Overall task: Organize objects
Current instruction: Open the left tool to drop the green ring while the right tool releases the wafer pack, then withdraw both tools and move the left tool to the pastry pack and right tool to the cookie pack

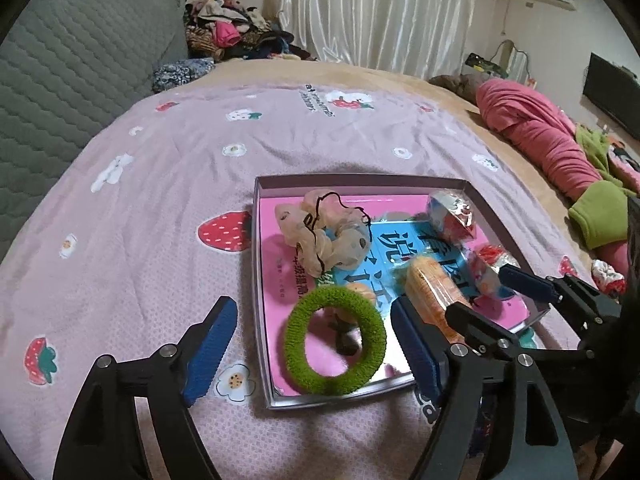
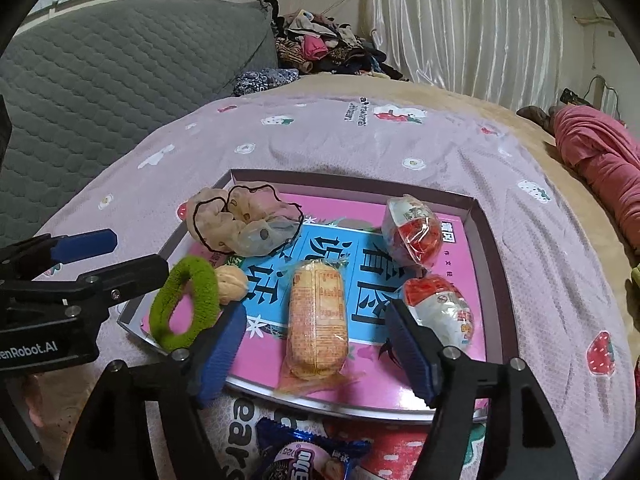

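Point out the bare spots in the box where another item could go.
Free: the near right corner of the box, below the lower egg packet, and the far middle between the beige scrunchie and upper egg packet. Crowded: the left side around the green hair tie and walnut.

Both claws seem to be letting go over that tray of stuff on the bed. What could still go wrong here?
The green ring leans on the tray edge, so it might flop out onto the bed. The biscuit pack lies between the open right gripper fingers; pulling back carelessly could drag it. A blue snack still lies outside the tray and might get missed.
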Demonstrator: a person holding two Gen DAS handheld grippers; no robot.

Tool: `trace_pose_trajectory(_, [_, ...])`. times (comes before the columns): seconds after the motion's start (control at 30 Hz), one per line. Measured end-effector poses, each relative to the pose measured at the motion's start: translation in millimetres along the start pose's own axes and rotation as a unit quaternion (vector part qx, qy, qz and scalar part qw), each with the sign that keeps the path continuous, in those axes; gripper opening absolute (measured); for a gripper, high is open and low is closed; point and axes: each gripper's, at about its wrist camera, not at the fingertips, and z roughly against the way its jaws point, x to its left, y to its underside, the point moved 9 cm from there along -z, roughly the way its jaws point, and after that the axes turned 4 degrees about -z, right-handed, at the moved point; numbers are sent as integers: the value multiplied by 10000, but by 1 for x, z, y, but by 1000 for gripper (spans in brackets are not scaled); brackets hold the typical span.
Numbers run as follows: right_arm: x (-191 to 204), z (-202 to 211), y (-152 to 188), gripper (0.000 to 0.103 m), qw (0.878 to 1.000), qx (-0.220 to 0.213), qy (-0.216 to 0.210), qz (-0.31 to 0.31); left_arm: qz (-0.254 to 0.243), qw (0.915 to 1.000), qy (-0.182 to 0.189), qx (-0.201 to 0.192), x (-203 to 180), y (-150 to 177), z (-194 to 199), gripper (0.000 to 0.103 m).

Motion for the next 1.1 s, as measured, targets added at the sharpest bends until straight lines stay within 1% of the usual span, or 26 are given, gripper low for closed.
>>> trace_pose_trajectory(0.03, [0,2,-1,75,10000,-26,25,-7,15,10000,11,-5,0,0,1,81])
trace_pose_trajectory(0.33, [-2,20,-8,83,9997,-185,165,-25,136,9997,-93,-161,10,-6,16,85])
trace_pose_trajectory(0.4, [-2,27,-11,84,9996,-216,159,-40,137,9996,-157,-216,11,-8,24,87])
trace_pose_trajectory(0.47, [-1,35,-14,85,9996,-243,162,-54,138,9995,-169,-239,10,-8,32,92])
trace_pose_trajectory(0.53, [0,45,-16,85,9995,-256,163,-27,92,9994,-223,-248,8,-7,41,95])
trace_pose_trajectory(0.6, [1,55,-17,87,9993,-321,195,-21,33,9993,-271,-275,4,-6,51,95])
trace_pose_trajectory(0.7, [0,70,-17,88,9992,-343,204,-33,74,9992,-269,-282,1,-3,65,95])
trace_pose_trajectory(0.87, [5,102,-17,90,9989,-391,265,0,70,9989,-393,-253,-1,6,93,95])
trace_pose_trajectory(1.03, [16,139,-16,91,9982,-522,284,93,169,9982,-458,-333,2,12,129,95])
trace_pose_trajectory(1.1, [20,151,-15,93,9980,-559,279,124,190,9978,-514,-378,2,15,144,95])
